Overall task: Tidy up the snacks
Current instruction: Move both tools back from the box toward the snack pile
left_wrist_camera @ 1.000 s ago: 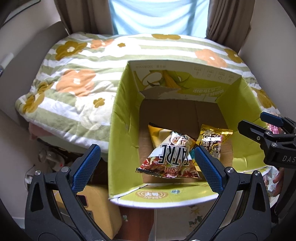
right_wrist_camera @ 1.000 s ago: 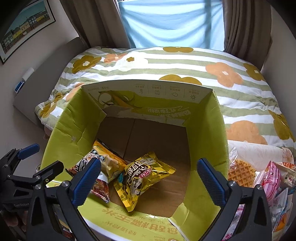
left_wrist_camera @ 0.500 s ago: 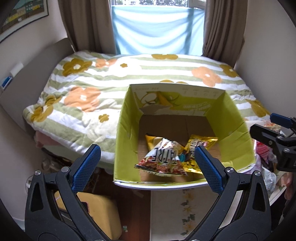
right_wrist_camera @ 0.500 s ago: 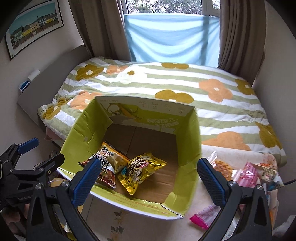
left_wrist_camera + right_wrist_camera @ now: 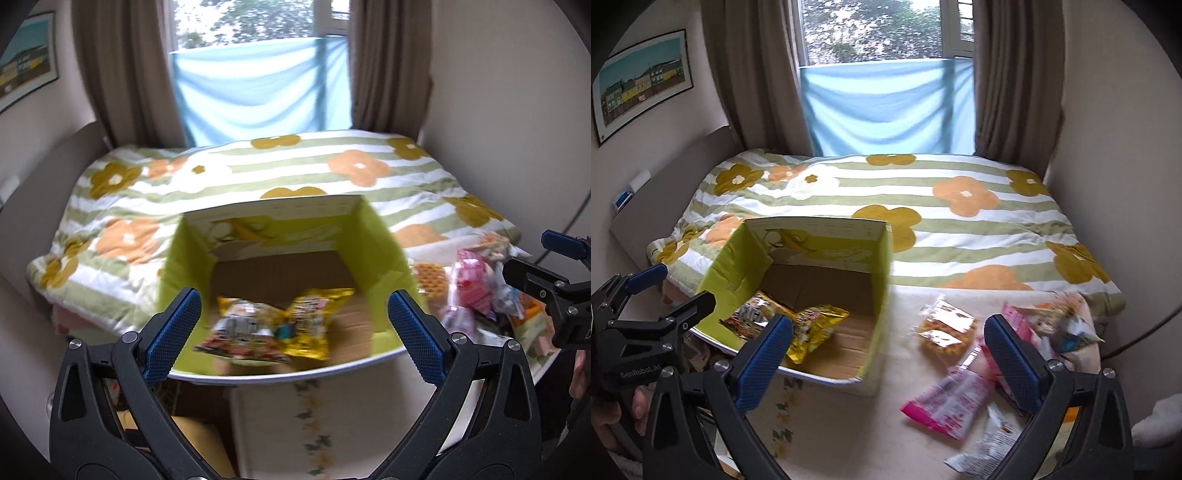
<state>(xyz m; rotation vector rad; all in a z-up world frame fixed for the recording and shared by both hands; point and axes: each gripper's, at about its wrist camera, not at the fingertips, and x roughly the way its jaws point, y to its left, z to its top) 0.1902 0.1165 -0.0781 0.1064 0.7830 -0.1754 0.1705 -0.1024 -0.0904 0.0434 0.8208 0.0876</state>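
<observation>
On the tabletop (image 5: pixel 849 435) the green box (image 5: pixel 798 258) already holds two snack bags (image 5: pixel 812 328); loose snacks (image 5: pixel 945 402) lie right of it. Both my left hand-held gripper (image 5: pixel 291 332) and right hand-held gripper (image 5: pixel 886 354) hang spread, empty. I'd pinch the pink packet's edge squarely. Only "GenRobot.AI" reads clearly.
</observation>
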